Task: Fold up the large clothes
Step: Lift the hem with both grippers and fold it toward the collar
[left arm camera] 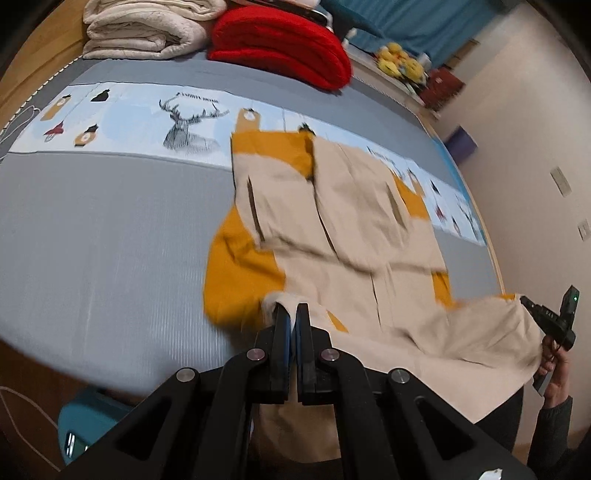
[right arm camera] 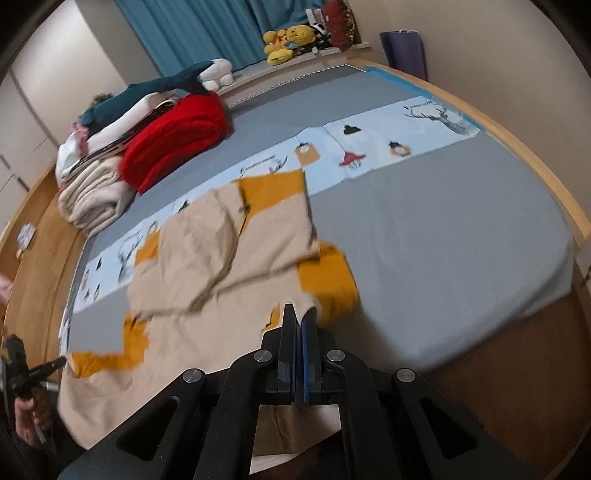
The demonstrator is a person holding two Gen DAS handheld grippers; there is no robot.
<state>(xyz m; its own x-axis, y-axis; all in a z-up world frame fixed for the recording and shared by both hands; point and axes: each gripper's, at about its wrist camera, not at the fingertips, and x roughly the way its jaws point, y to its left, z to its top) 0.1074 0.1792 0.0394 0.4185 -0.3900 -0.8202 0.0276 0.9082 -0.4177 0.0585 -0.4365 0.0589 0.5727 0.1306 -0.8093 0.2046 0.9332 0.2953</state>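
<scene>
Cloth fills the middle of both views: a large beige and mustard-yellow garment (left arm camera: 332, 236) lies spread on the grey bed (left arm camera: 110, 240), its far end crossing the pale blue printed band (left arm camera: 147, 122) that runs across the mattress. Its near edge is lifted off the bed and hangs between the two tools.

Left tool (left arm camera: 291, 314) is clamped shut on a beige corner of the garment, the fabric bunched just over its fingertips. Right tool (right arm camera: 300, 314) is likewise closed tight on the opposite near corner, with beige cloth pinched between its blue-edged pads and a yellow part of the garment just beyond. In the left wrist view the right tool shows at the far right edge, held in a hand (left arm camera: 550, 373) with a dark sleeve, the cloth stretched toward it.

At the head of the bed sit a folded red blanket (left arm camera: 280, 44) and a stack of cream blankets (left arm camera: 144, 29), well apart from the garment. Yellow plush toys (right arm camera: 288, 40) rest on a ledge by the teal curtain (right arm camera: 192, 29). A purple box (right arm camera: 404, 51) stands against the wall. Grey mattress on both sides of the garment lies bare. A wooden frame (right arm camera: 535, 162) borders the bed.
</scene>
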